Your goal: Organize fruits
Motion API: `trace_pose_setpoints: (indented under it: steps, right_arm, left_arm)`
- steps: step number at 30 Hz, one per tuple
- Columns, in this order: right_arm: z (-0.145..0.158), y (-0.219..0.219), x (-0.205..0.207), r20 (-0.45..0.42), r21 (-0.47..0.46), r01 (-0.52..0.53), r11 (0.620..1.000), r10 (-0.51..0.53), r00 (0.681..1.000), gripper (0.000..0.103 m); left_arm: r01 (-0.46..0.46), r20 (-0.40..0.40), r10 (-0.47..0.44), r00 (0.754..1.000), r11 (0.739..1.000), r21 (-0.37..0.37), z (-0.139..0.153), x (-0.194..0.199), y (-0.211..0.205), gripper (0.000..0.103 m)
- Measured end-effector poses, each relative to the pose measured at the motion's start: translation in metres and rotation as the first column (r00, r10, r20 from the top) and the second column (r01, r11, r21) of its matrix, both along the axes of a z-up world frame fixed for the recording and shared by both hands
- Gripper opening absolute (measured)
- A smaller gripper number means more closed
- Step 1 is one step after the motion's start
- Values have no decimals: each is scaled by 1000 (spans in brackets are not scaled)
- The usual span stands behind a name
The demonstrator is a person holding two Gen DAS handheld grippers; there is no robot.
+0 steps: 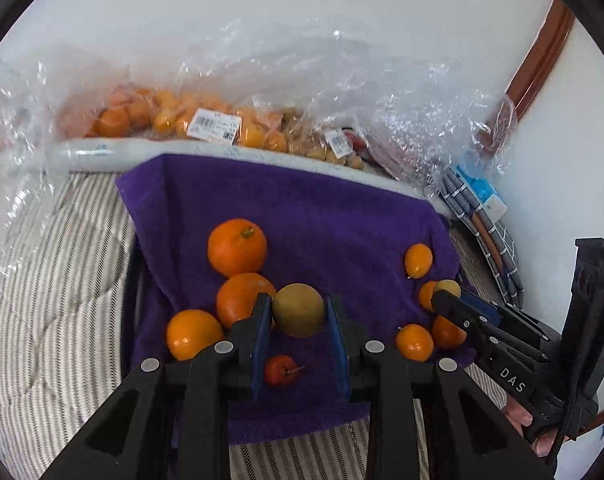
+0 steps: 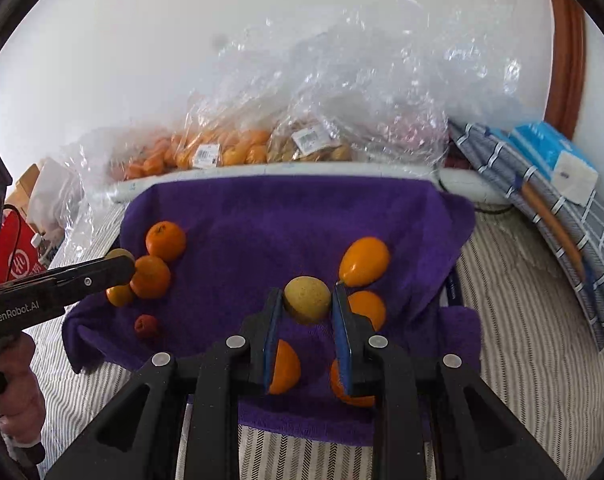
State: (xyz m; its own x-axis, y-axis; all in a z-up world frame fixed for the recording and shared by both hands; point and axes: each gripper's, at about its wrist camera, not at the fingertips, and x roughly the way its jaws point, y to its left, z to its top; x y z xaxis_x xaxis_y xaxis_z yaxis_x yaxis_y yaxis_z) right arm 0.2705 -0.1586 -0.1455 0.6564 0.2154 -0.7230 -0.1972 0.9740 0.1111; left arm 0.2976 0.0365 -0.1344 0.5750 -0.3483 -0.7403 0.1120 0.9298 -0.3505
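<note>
A purple towel (image 1: 321, 216) lies on a striped bed. Three oranges (image 1: 237, 246) cluster on its left side, and a small red fruit (image 1: 280, 370) sits near its front. Several smaller orange fruits (image 1: 418, 260) lie on the right. My left gripper (image 1: 298, 300) is shut on a round yellow-green fruit (image 1: 298, 312), just above the towel beside the oranges. My right gripper (image 2: 306, 292) is shut on a similar yellow fruit (image 2: 306, 300) over the small orange fruits (image 2: 365, 261). Each gripper shows in the other's view, the right gripper (image 1: 441, 296) and the left gripper (image 2: 126, 266).
Clear plastic bags of oranges (image 1: 174, 116) and brownish fruit (image 2: 309, 144) lie along the white wall behind a white roll (image 1: 102, 156). Folded grey checked cloth (image 2: 561, 216) and a blue tissue pack (image 2: 549, 152) sit at the right. A red bag (image 2: 18, 256) stands at far left.
</note>
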Motion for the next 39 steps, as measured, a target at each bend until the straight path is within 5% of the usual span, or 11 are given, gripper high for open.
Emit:
trace_pose_setpoints:
  steps: [9,13,16,28,35,39]
  right_arm:
    - [-19,3,2,-37,-10,-19,1000,18,999,27]
    - [-9,4,-9,-26,-46,5,999,-6,1000,47]
    - [11,5,-29,36,-82,29,996,-27,999,65]
    - [87,-15,-137,87,-89,129,988,-122,989,68]
    - [108,-26,-214,171,-78,167,983,-152,973,93]
    - [116,-29,-251,215,-84,181,980,-159,964,99]
  left_arm:
    - [4,-7,-4,1000,1000,14,-8,-1,-2,26]
    - [-24,-14,25,1000,999,48,-1,-9,1,27]
    - [-52,11,52,999,996,75,13,-25,3,41]
    - [-124,151,104,983,984,125,86,-142,-2,65]
    - [-143,226,108,968,979,142,114,-213,-13,82]
    - [-156,266,110,958,975,159,123,-249,-20,90]
